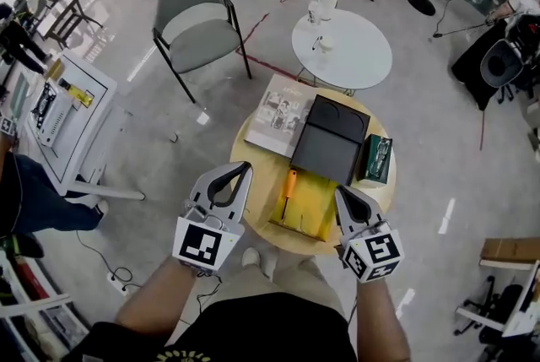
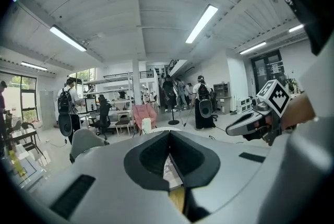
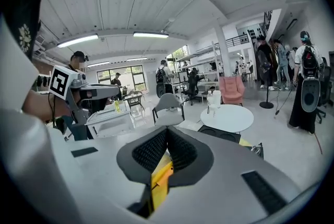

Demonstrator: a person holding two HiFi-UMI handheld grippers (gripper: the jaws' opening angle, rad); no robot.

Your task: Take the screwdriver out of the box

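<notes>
Now, screwdriver (image 1: pixel 288 188): orange-handled, lying inside the yellow box (image 1: pixel 314 202), against the box's left wall.
Long axis: runs away from me, handle at the box's far end and thin shaft pointing back toward my body, roughly in line with the way both tongs point.
Yellow box: open, shallow, on the near part of a round wooden table (image 1: pixel 253 151). A black panel (image 1: pixel 332 139), which I take to be its lid, lies touching the box's far edge.
Left tongs (image 1: pixel 243 169): jaws brought together at the tips, nothing between them. They hover just left of the box, level with the screwdriver's handle.
Right tongs (image 1: pixel 342 191): jaws also pressed together and empty, hovering at the box's right edge, so the box's width lies between them and the screwdriver.
Nearer tongs: the left, I judge. The handle lies just to its right, across the box's left wall.
Coming move: as I read it, whichever tongs go in must first spread their jaws, then close across the handle, at right angles to its length.
Beside the box: a green carton (image 1: pixel 377 159) just past its far right corner, and a booklet (image 1: pixel 281 114) beyond its far left corner.
</notes>
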